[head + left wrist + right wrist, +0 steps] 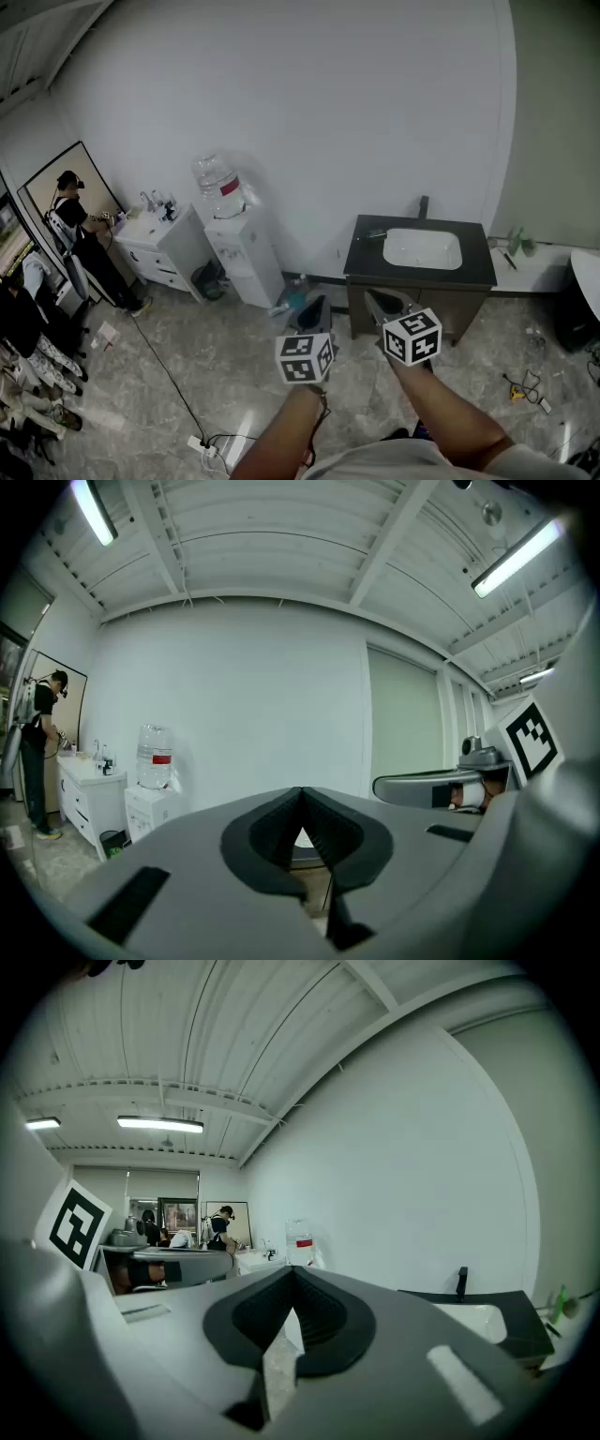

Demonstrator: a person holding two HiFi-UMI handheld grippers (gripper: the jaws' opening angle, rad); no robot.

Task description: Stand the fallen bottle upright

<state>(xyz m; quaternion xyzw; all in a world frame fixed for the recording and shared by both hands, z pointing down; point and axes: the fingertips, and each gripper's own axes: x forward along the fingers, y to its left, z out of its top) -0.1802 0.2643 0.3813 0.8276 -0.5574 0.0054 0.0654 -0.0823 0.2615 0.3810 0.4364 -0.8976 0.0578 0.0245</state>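
left gripper closed, right gripper closed, sink ahead

- Plain white wall; pale marbled tile floor.
- Vanity against the wall: black top, white basin.
- Water dispenser left of it; white sink cabinet further left.
- Ribbed white ceiling, tube lights on.

The left forearm and right forearm reach forward side by side. The left gripper and right gripper point level, jaws pressed together with nothing between them.
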